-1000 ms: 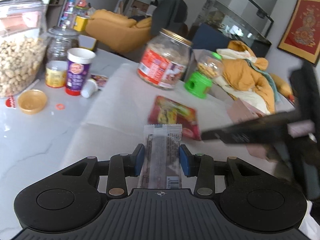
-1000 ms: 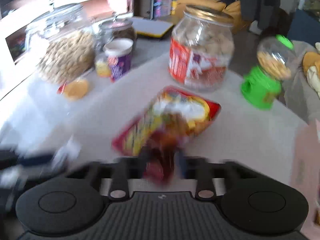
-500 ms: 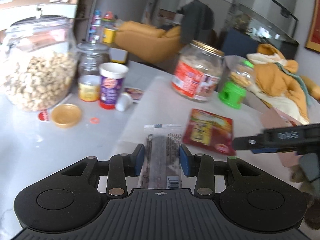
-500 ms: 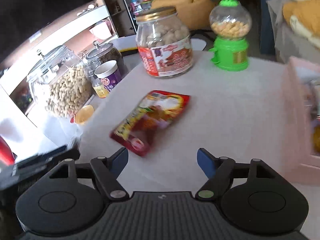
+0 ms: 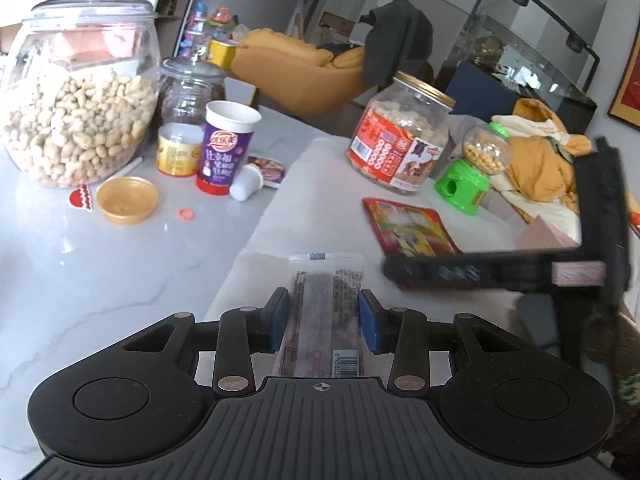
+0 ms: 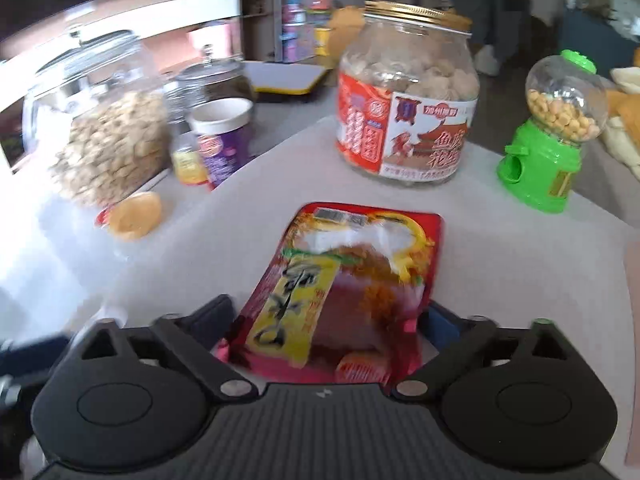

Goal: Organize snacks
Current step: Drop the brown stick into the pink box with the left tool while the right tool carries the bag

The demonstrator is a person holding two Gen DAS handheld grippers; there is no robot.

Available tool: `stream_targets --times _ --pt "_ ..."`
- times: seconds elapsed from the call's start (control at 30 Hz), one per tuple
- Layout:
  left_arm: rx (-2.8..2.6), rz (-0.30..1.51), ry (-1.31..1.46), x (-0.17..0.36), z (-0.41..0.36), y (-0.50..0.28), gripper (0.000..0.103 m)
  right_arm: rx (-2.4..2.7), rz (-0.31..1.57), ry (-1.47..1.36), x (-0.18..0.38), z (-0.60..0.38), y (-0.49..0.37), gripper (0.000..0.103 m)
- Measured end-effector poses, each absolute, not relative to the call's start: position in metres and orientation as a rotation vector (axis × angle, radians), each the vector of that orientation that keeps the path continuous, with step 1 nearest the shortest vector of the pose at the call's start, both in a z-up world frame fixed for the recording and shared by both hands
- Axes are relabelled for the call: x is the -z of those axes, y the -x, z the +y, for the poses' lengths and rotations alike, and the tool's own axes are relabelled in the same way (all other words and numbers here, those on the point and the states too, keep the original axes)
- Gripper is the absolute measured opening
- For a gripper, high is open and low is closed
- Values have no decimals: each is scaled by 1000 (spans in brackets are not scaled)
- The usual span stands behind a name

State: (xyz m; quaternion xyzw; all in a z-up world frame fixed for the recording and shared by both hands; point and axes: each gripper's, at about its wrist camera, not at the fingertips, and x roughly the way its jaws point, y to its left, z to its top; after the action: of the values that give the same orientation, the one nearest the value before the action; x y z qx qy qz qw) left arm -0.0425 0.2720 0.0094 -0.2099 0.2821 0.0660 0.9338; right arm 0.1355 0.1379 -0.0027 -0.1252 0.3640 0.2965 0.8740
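My left gripper [image 5: 324, 316] is shut on a clear-wrapped brown snack bar [image 5: 326, 304] and holds it over the white mat [image 5: 320, 184]. A red and yellow snack packet [image 6: 344, 276] lies flat on the mat; it also shows in the left wrist view [image 5: 404, 228]. My right gripper [image 6: 328, 320] is open, its jaws spread on either side of the packet's near end. The right gripper's black body [image 5: 520, 268] shows in the left wrist view, low over the packet.
A red-labelled snack jar [image 6: 404, 92], a green candy dispenser [image 6: 552, 132], a big peanut jar [image 5: 76, 92], a purple cup [image 5: 224, 148], a small yellow jar [image 5: 176, 148] and a gold lid [image 5: 127, 200] stand around the mat. A pink box [image 5: 548, 232] is at the right.
My right gripper, open half a second ago and away from the red packet, has come down so its jaws straddle the packet's near end. My left gripper still holds the bar.
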Motion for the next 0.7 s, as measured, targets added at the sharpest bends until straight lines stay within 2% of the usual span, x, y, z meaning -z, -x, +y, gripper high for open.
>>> stream_targets --times 0.1,0.5,0.7 --pt "-97 581 436 -11 265 42 43 -634 783 289 -3 116 -127 80" --pt "182 675 294 -17 155 27 43 -565 821 253 -18 -36 -46 77" --pt "323 672 168 -37 87 28 43 -464 768 195 -33 -112 -1 76"
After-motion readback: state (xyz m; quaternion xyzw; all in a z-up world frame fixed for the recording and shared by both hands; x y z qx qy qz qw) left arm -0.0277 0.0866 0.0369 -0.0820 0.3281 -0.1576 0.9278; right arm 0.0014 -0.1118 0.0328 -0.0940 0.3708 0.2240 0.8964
